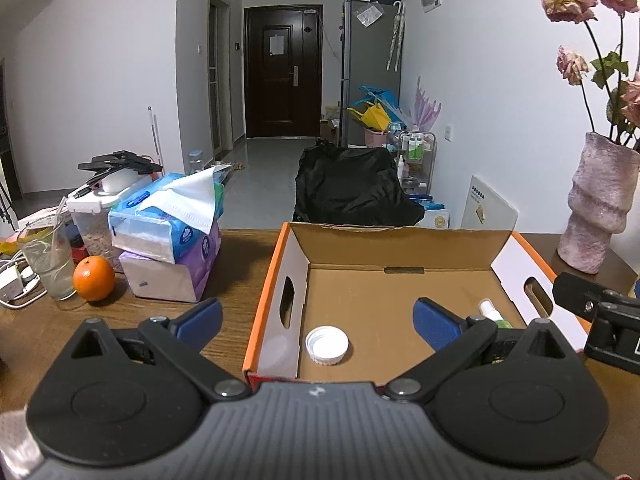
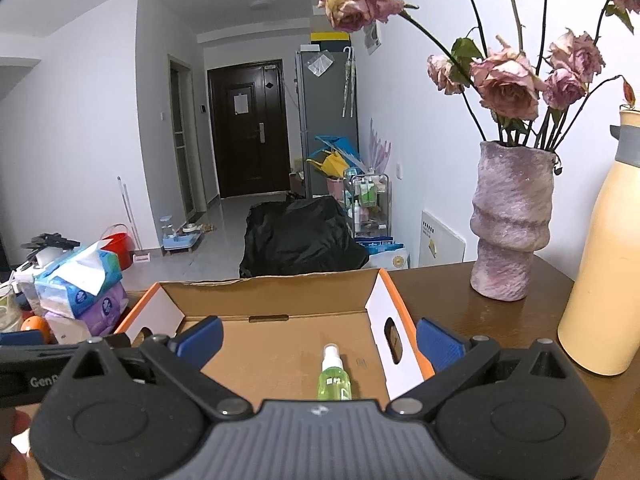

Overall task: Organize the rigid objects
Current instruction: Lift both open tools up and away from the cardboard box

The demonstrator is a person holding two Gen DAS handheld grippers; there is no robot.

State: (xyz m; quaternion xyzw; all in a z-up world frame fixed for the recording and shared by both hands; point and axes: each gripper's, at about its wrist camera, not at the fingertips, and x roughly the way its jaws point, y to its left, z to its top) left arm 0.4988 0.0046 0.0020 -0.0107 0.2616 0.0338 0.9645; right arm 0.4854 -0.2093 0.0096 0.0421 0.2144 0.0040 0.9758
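An open cardboard box (image 1: 400, 252) with orange edges sits on the wooden table; it also shows in the right wrist view (image 2: 280, 300). Inside lie a white round lid (image 1: 327, 345) at the near left and a small green spray bottle (image 2: 334, 376), partly hidden in the left wrist view (image 1: 494, 316). My left gripper (image 1: 318, 320) is open and empty, straddling the box's near left wall. My right gripper (image 2: 320, 342) is open and empty above the box's near right, over the spray bottle.
Left of the box stand stacked tissue packs (image 1: 172, 232), an orange (image 1: 93, 279), a glass (image 1: 48, 260) and a plastic container. To the right stand a pink vase with dried roses (image 2: 510, 224) and a tall cream bottle (image 2: 604, 264).
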